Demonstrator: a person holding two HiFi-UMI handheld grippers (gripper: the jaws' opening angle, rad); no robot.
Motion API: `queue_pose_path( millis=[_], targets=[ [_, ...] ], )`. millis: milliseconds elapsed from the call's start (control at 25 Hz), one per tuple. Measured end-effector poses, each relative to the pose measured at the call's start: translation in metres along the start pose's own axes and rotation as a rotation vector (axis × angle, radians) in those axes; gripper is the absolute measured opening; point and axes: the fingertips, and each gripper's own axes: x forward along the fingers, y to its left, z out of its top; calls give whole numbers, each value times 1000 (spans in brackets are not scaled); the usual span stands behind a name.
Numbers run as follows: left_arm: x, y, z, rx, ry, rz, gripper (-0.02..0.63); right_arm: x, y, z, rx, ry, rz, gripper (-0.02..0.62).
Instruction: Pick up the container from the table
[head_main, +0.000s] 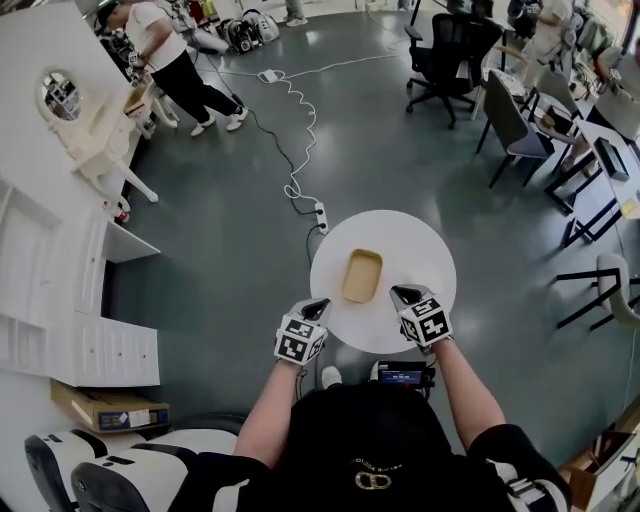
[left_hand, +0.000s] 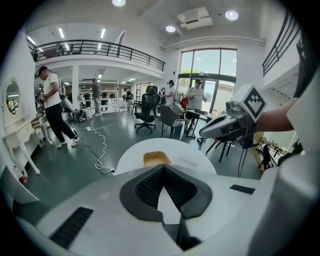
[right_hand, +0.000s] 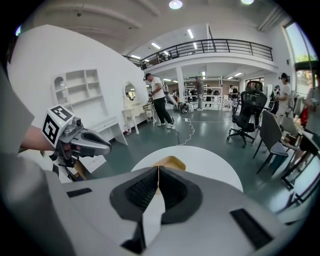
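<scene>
A shallow tan rectangular container (head_main: 362, 275) lies left of centre on the round white table (head_main: 420, 250). My left gripper (head_main: 317, 304) hovers at the table's near edge, just short of the container's near left corner, with its jaws shut and nothing in them. My right gripper (head_main: 402, 294) sits just right of the container's near end, also shut and empty. In the left gripper view the container (left_hand: 156, 158) shows just beyond the closed left gripper (left_hand: 163, 166), with the right gripper (left_hand: 225, 126) to the right. In the right gripper view the container (right_hand: 171, 161) peeks over the closed right gripper (right_hand: 158, 168).
A power strip with a white cable (head_main: 321, 215) lies on the floor beyond the table. White furniture (head_main: 90, 300) lines the left side, with a cardboard box (head_main: 110, 408) below it. Office chairs (head_main: 450, 50) and desks stand at the far right. A person (head_main: 175, 65) stands far left.
</scene>
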Motion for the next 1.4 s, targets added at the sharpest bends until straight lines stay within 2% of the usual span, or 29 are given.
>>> queue_pose_path(
  millis=[360, 520, 760, 880, 1000, 1280, 1360, 1400],
  targets=[
    [0, -5, -7, 10, 14, -29, 9, -9, 0, -12, 30, 9, -31, 66],
    [5, -12, -6, -32, 11, -36, 9, -15, -5, -18, 40, 15, -29, 66],
    [16, -21, -2, -58, 19, -39, 11, -21, -18, -31, 48, 31, 10, 66],
    [21, -21, 4, -67, 19, -16, 11, -23, -24, -34, 44, 35, 37, 66],
    [28, -21, 8, -60, 27, 13, 12, -21, -30, -34, 25, 38, 59, 66],
    [48, -16, 5, -52, 65, 28, 16, -8, -33, -24, 5, 28, 83, 66],
    [59, -14, 2, -51, 91, 13, 48, -2, -35, -21, 7, 28, 81, 66],
    [64, -13, 0, -49, 107, 6, 92, 2, -36, -20, 10, 28, 80, 66]
  ],
)
